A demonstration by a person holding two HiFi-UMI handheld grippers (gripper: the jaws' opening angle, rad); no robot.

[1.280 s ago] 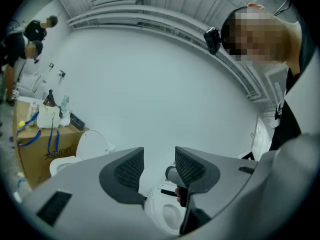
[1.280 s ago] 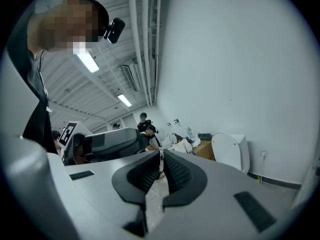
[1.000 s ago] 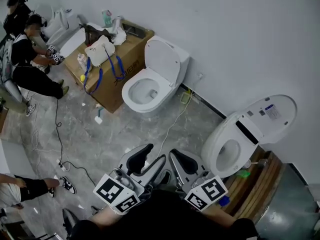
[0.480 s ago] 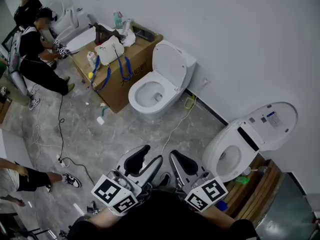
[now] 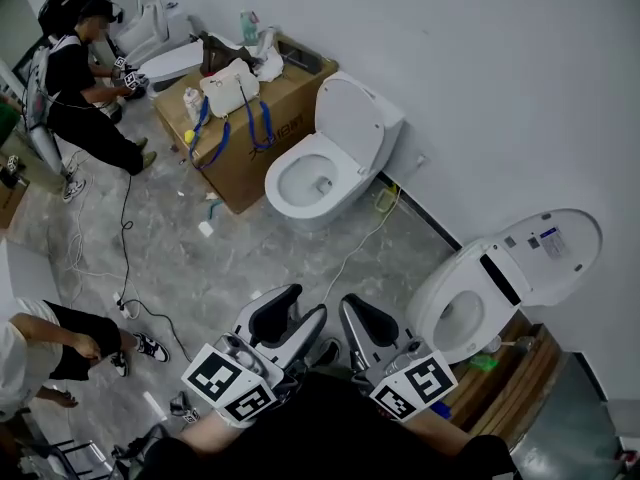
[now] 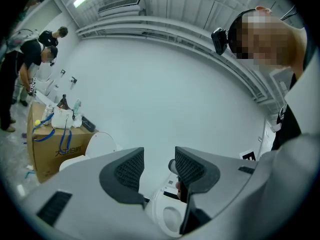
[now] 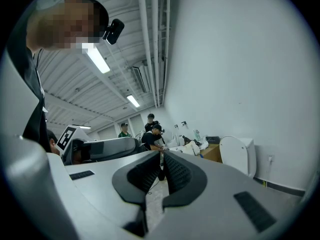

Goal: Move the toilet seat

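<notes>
Waiting short of the toilet, seat untouched
The left gripper (image 5: 303,306), jaws apart and empty, and the right gripper (image 5: 351,304), jaws pinched together on nothing, sit left of the near toilet (image 5: 520,268). Only the view has swung, so its toilet seat (image 5: 435,298) still rests on the bowl, unreached.

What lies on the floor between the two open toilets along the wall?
Head view: mostly bare grey floor between the farther toilet and the nearer toilet, crossed by a white cable.
</notes>
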